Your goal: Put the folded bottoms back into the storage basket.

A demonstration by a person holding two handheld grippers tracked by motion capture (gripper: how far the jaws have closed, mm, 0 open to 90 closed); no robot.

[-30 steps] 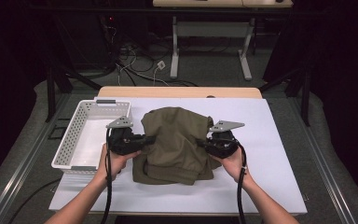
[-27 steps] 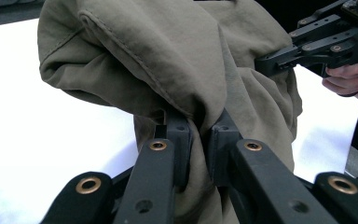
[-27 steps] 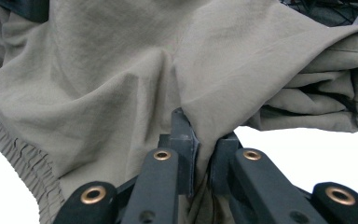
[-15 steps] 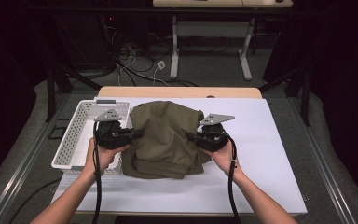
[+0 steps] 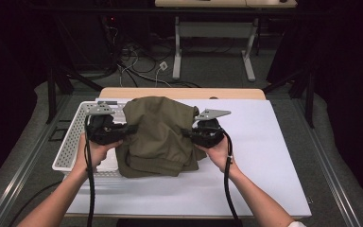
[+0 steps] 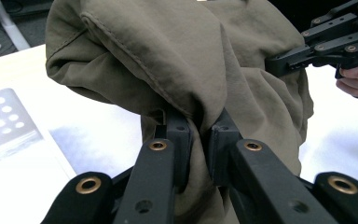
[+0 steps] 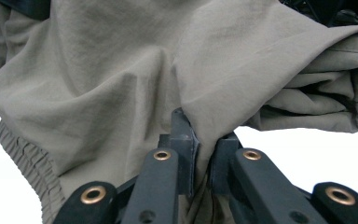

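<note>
- The left tongs, left of centre in the high view, are clamped on a pinch of the olive garment; in the left gripper view the jaws stand nearly together with a fold of cloth squeezed between them.
- The right tongs, right of centre in that view, grip the opposite side of the same garment in the same way; in the right gripper view the fabric bunches into the narrow gap between the jaws.
- Gripping at two opposite sides likely keeps the folded bundle together and level, so it can be carried as one piece without falling open.
- The garment sits at mid-frame, its upper part raised between the tongs while its lower edge droops toward the white bench; whether it touches there I cannot tell.
- A white perforated basket stands at the left of the frame, just beside the garment's left edge, probably where the bundle is headed.
</note>
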